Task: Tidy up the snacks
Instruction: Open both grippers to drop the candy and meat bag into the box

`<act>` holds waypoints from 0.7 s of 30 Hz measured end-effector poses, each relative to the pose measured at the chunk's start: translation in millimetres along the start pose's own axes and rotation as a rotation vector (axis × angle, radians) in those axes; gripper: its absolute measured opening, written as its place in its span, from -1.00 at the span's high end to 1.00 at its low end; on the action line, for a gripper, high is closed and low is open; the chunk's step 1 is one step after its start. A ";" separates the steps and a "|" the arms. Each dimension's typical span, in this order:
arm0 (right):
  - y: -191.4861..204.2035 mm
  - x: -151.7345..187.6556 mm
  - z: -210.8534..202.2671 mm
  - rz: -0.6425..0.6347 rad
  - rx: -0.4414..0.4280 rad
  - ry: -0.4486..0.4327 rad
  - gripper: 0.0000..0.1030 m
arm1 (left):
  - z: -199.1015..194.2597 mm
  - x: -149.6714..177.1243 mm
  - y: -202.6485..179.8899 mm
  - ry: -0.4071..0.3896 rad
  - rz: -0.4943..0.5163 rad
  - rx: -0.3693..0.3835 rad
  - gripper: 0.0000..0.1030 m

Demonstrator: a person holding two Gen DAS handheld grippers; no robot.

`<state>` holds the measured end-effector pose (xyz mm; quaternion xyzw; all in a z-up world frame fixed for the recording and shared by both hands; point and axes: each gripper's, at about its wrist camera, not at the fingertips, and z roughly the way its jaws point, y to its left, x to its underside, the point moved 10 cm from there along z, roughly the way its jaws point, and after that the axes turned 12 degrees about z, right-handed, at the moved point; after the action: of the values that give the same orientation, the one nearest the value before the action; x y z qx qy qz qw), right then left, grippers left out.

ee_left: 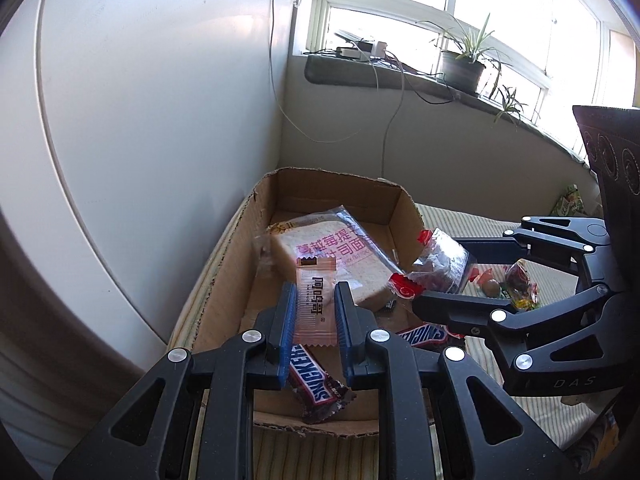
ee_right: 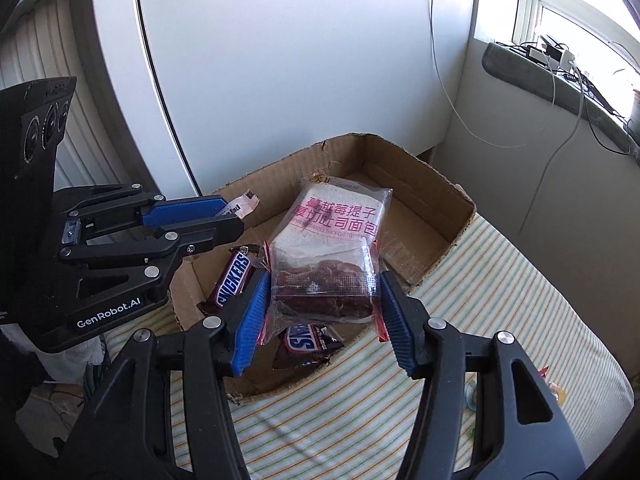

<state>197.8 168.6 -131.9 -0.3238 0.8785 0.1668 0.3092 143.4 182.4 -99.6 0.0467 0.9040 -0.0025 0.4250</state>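
Left wrist: striped cloth [ee_left: 452, 220], windowsill [ee_left: 400, 76].

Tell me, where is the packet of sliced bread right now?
The bread packet lies inside the cardboard box, toward its far end, in both views. Two Snickers bars lie nearer, and the right gripper holds a clear snack bag just above it.

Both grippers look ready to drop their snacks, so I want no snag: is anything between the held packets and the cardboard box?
Nothing visible blocks either. The left gripper holds the pink packet over the open cardboard box; the right gripper holds the clear packet above its near edge.
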 end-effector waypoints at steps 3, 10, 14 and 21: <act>3.9 -0.8 4.4 -0.008 -0.005 0.004 -0.13 | 0.0 -0.7 3.1 -0.001 0.000 -0.002 0.65; 6.7 -2.5 9.7 -0.023 -0.002 0.003 -0.18 | 0.3 -2.0 4.5 -0.001 -0.001 -0.009 0.64; 6.2 -2.4 8.9 -0.027 0.004 -0.001 -0.23 | 0.5 -2.4 4.7 -0.001 0.000 -0.015 0.64; 3.7 -2.8 1.3 -0.030 0.018 -0.021 -0.44 | 0.8 -3.6 7.3 0.001 -0.005 -0.031 0.21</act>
<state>197.6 173.3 -130.6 -0.3322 0.8718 0.1576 0.3237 146.9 189.3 -97.1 0.0379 0.9043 0.0106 0.4250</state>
